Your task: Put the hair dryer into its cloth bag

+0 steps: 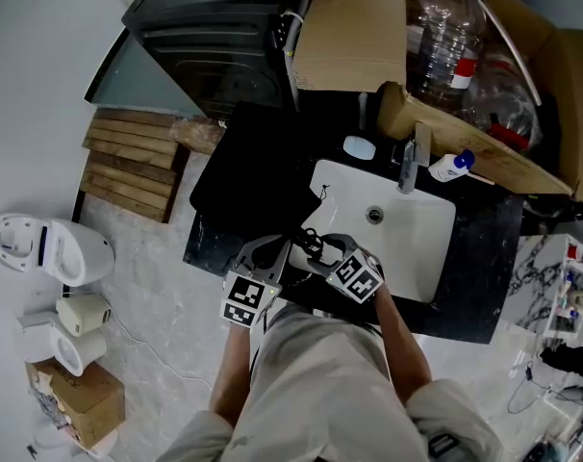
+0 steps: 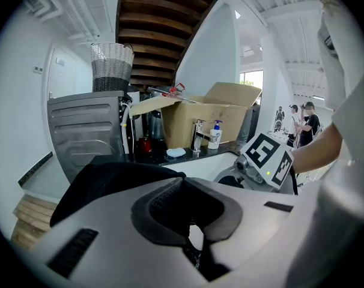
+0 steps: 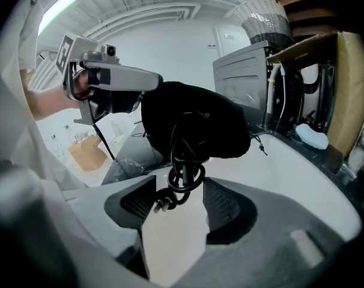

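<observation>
The black cloth bag (image 3: 194, 119) hangs bulging over the near rim of the sink, and my left gripper (image 2: 185, 203) is shut on its edge. The left gripper (image 3: 110, 80) shows at the upper left of the right gripper view. The hair dryer itself is hidden inside the bag. Only its black coiled cord (image 3: 183, 176) and plug (image 3: 161, 204) dangle out below. My right gripper (image 3: 179, 200) stands open with the coil between its jaws. In the head view both grippers, left (image 1: 272, 253) and right (image 1: 325, 248), meet at the counter's front edge around the cord (image 1: 311, 243).
A white sink (image 1: 417, 258) with a faucet (image 1: 408, 166) lies right of the grippers. A soap bottle (image 1: 452, 166) and a cardboard box of plastic bottles (image 1: 465, 56) stand behind it. A dark appliance (image 1: 215, 46) is at the back left. A toilet (image 1: 46, 248) stands on the floor.
</observation>
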